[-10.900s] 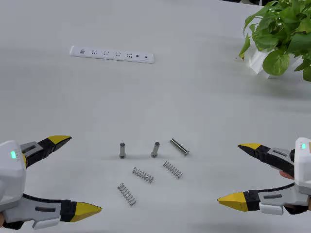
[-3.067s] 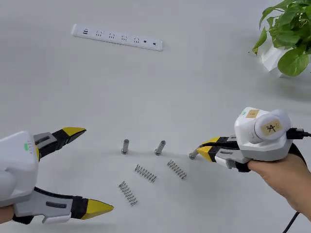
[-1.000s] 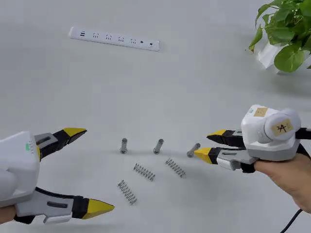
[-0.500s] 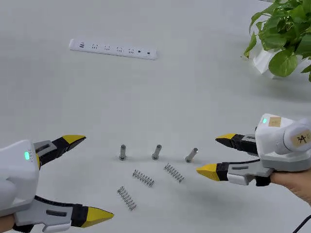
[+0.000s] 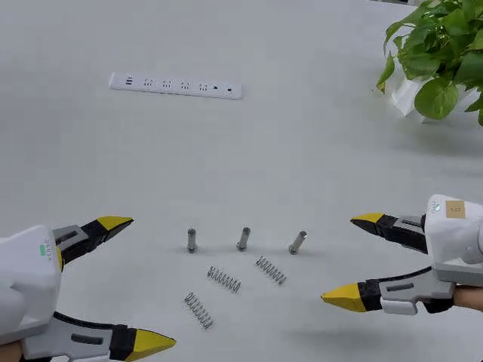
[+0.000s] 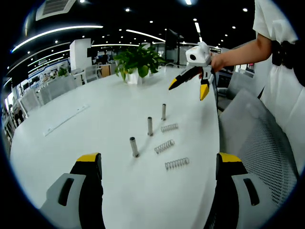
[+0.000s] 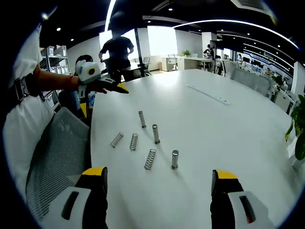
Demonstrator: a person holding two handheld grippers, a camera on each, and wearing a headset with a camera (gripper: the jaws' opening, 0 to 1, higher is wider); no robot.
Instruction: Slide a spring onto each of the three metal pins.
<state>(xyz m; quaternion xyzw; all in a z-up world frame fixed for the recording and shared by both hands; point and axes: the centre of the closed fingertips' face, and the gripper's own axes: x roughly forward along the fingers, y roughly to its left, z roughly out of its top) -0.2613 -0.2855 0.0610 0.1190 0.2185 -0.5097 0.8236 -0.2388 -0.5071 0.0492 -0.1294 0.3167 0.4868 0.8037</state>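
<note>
We list three metal pins standing on end in a row on the white worktop, with three coil springs lying loose just in front, none on a pin; the left claw and right claw hang spread wide and empty, one at each side, well apart from the parts. We judge the springs light, squashy and apt to roll or flick away, best pinched gently across the coils near one end, and the pins stiff, smooth and easily toppled. We read no writing: the tan label on the right claw is too small.
</note>
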